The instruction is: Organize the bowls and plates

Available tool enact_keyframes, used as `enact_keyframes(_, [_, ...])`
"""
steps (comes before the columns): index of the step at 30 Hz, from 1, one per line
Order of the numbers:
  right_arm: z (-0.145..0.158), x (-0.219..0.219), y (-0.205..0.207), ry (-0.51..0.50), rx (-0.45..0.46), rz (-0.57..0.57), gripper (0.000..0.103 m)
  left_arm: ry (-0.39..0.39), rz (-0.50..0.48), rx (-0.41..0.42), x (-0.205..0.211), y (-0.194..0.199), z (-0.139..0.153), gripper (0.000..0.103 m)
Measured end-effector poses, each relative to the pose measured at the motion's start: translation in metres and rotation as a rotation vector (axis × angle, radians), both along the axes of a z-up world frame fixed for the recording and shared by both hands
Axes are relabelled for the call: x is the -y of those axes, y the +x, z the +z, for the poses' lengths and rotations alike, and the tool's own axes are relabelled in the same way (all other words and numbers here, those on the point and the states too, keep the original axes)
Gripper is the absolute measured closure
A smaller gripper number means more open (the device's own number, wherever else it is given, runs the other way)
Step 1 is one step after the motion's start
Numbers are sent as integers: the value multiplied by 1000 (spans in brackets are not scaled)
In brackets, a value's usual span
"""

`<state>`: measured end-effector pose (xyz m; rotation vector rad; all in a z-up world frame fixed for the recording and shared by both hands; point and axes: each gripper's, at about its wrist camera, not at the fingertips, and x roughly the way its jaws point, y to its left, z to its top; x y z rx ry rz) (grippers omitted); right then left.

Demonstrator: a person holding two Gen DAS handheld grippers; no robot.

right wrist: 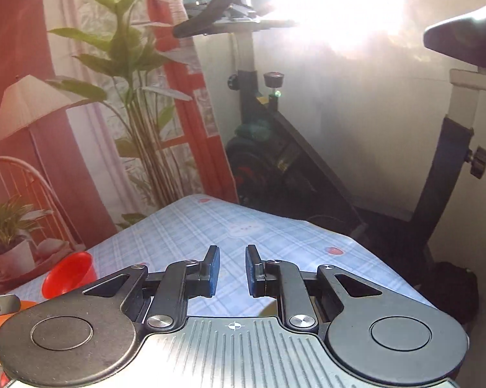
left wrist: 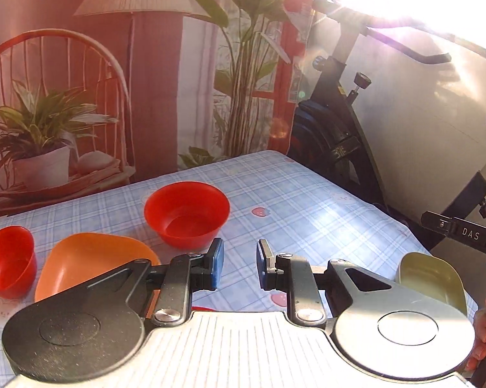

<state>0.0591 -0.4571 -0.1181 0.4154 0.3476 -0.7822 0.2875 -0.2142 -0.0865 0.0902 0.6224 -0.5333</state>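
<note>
In the left wrist view a red bowl stands on the checked tablecloth just beyond my left gripper, which is open and empty. An orange plate lies left of it, partly under the gripper body. A smaller red bowl stands at the far left. A yellow-green bowl sits at the right, half hidden by the gripper. In the right wrist view my right gripper is open and empty above the cloth. A red bowl shows at its left.
An exercise bike stands just past the table's far right edge. A backdrop with a plant and lamp hangs behind the table. The other gripper's tip reaches in at the right.
</note>
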Motion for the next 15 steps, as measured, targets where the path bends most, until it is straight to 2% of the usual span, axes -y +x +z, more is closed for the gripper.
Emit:
enact_keyframes(5, [-23,25,-38,41,-53,-116,87,-25,-114,-46,41,-12,-13,66])
enact_keyframes(10, [-42,37,-63,64,-92,-172,87,-7,-218,-95,79,-28,-34,66])
enact_keyframes(15, [-58,47,-76,123,-108,-196,87,-20,-273,-194,105,-39,-61,66])
